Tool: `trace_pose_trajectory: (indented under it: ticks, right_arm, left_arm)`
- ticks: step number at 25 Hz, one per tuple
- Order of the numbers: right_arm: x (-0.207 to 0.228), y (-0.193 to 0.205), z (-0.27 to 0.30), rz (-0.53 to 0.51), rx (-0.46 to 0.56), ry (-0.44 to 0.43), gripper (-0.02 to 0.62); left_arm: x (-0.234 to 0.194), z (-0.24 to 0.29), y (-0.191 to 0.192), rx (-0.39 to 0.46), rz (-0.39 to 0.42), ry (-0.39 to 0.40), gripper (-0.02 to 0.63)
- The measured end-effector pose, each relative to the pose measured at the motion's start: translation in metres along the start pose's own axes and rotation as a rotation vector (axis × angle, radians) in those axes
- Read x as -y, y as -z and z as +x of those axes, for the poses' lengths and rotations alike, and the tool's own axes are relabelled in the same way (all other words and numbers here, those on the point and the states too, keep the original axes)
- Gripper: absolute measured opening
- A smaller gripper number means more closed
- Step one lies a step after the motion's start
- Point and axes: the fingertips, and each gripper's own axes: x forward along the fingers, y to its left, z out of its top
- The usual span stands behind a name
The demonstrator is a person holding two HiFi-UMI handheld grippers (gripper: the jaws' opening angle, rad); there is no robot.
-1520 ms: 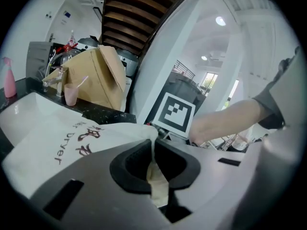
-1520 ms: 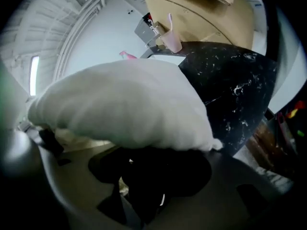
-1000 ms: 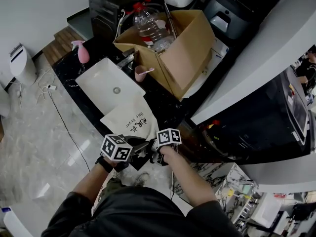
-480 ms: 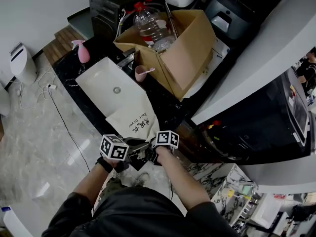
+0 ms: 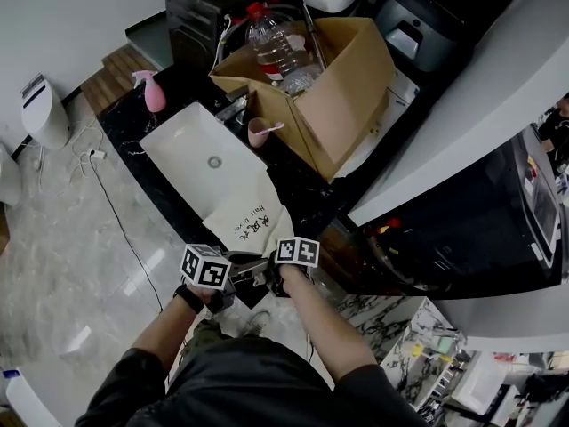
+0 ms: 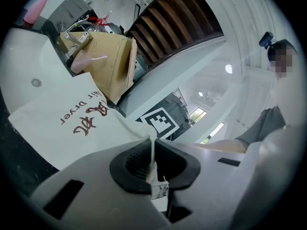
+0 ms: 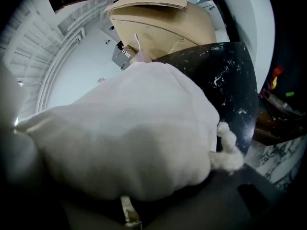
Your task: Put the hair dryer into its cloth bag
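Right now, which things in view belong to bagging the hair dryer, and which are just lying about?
Job: cloth bag; left gripper, shut on its edge; right gripper, gripping its cloth. The hair dryer itself is not visible.

Lying about: cardboard box, water bottle, pink cup, pink spray bottle, sink.

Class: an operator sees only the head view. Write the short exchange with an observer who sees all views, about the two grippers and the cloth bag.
Operator: Has the left gripper got the cloth bag?
Observer: Yes. Its view shows the jaws shut on a thin fold of the bag's edge.
Operator: And the right gripper?
Observer: Bulging white cloth fills its view and covers the jaws, so I cannot tell.
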Motion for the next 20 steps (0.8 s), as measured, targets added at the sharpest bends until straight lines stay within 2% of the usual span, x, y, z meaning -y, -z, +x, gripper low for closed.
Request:
trace_pose_trajectory:
  ticks: [3, 7, 17, 20]
  right_arm:
    - [0.000, 0.001, 0.000, -0.009, -0.004, -0.017, 0.252]
    - [0.002, 0.002, 0.002, -0.026, 0.056, -0.045, 0.253]
    - [-0.007, 0.010, -0.018, -0.019, 0.119, -0.205, 0.279]
    - [-0.004, 0.018, -0.028, -0.065, 0.118, -0.211, 0.279]
  left_arm:
    - [-0.001, 0.002, 0.001, 0.004, -0.012, 0.006, 0.021]
    - [-0.001, 0.005, 0.006, -0.011, -0.011, 0.008, 0.021]
    - [-0.010, 0.001, 0.006, 0.003, -0.041, 0.006, 0.021]
    - [-0.011, 0.002, 0.007, 0.004, -0.041, 0.002, 0.021]
